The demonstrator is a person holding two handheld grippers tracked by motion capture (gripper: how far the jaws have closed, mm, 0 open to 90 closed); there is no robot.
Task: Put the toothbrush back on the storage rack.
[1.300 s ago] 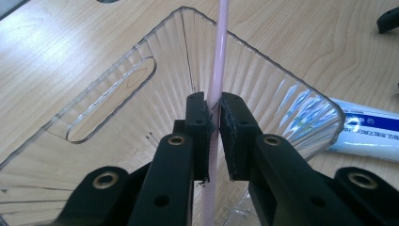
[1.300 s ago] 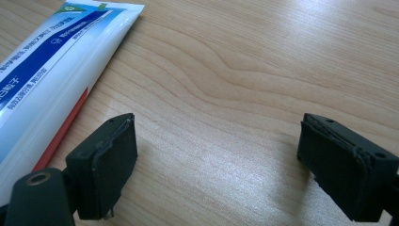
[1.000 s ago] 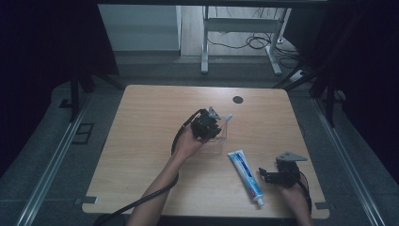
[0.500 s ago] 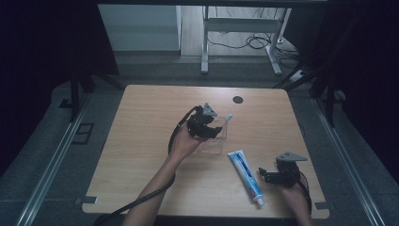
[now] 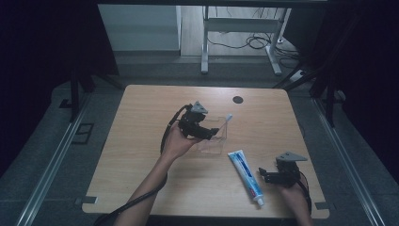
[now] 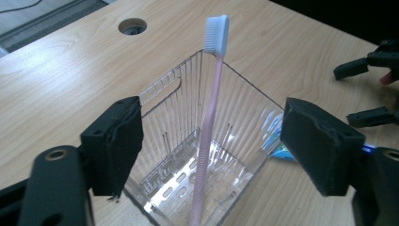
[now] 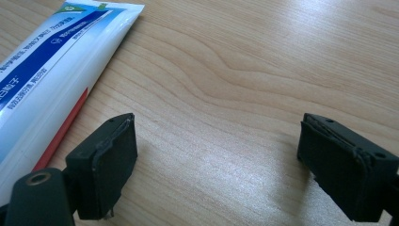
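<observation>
Daylight falls on a wooden table [image 5: 141, 141] in the high view. Near its middle a clear bin [image 5: 214, 136] is seen, with a toothbrush [image 5: 227, 117] leaning out of its far right corner. The left gripper [image 5: 207, 133] is held by the left hand [image 5: 176, 141] just over the bin's left side. A toothpaste tube [image 5: 245, 175] is laid flat to the right of the bin, cap toward the near edge. Just right of the tube, the right gripper [image 5: 264, 174] is rested near the table's near right corner, held by the right hand [image 5: 294, 195]. A dark round hole [image 5: 238, 99] is cut in the far part of the table.

In the left gripper view, the jaws are spread wide over the open bin [image 6: 244, 108], gripping nothing. The pink toothbrush [image 6: 209, 122] is stood nearly upright inside, white bristles above the rim. The other gripper [image 6: 371, 89] is seen at far right.

In the right gripper view, the jaws are spread wide over bare wood [image 7: 226, 94], empty. The tube [image 7: 51, 56] is seen at left, just beside the left jaw.
</observation>
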